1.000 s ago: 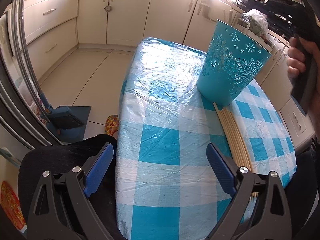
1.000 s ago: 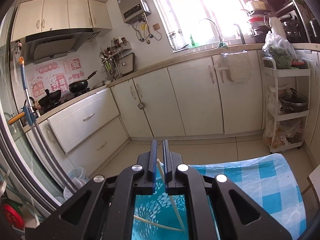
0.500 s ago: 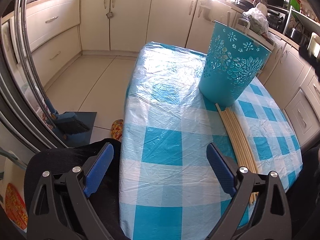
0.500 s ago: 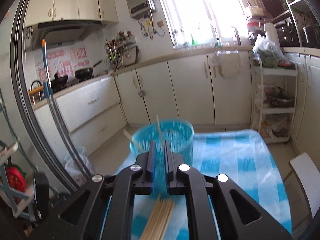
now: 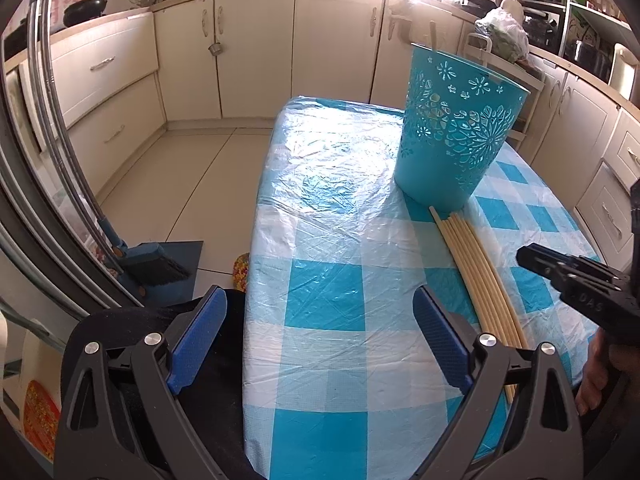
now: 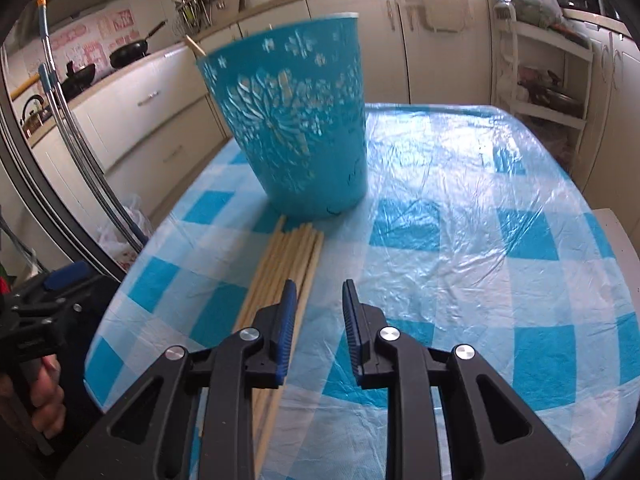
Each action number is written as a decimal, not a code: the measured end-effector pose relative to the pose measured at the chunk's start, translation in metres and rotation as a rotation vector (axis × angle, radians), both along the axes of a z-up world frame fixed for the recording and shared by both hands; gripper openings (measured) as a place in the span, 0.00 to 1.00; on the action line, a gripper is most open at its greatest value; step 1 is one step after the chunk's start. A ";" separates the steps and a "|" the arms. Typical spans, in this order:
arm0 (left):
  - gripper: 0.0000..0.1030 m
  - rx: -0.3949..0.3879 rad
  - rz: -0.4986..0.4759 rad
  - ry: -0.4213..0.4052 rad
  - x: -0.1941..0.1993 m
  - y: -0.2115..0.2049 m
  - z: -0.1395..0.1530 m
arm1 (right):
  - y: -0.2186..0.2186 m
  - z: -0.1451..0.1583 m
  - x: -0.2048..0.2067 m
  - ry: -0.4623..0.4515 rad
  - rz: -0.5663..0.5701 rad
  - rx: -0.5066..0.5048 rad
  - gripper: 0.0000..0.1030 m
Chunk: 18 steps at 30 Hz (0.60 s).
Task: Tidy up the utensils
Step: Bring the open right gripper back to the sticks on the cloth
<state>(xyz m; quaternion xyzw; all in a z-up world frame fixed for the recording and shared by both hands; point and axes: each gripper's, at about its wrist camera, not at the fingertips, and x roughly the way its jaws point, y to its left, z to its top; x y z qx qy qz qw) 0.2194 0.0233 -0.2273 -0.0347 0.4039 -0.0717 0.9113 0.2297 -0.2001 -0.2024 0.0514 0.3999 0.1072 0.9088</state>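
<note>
Right gripper jaws just opened to narrow gap, nothing between them; angled down over bundle of pale wooden chopsticks lying flat on blue-checked plastic tablecloth, just left of its tips. Left gripper jaws spread wide, empty, held near table edge. Chopstick seen inside perforated turquoise plastic bin beyond; most of bundle judged unsorted.

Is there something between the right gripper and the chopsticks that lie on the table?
Nothing visible stands in the way. The right gripper, its jaws just opened and empty, hangs over the bare tablecloth beside the row of chopsticks. The turquoise basket stands beyond the far ends of the chopsticks.
</note>
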 end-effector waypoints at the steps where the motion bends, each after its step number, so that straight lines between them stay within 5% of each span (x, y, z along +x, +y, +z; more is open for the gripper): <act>1: 0.88 0.004 -0.001 -0.001 0.000 -0.001 0.000 | 0.000 -0.002 0.001 0.006 -0.001 -0.004 0.22; 15: 0.88 0.046 -0.018 -0.011 -0.002 -0.009 0.000 | 0.017 -0.021 0.024 0.054 0.015 -0.082 0.16; 18: 0.89 0.047 -0.020 -0.009 -0.002 -0.011 0.000 | 0.015 -0.020 0.023 0.059 0.023 -0.113 0.08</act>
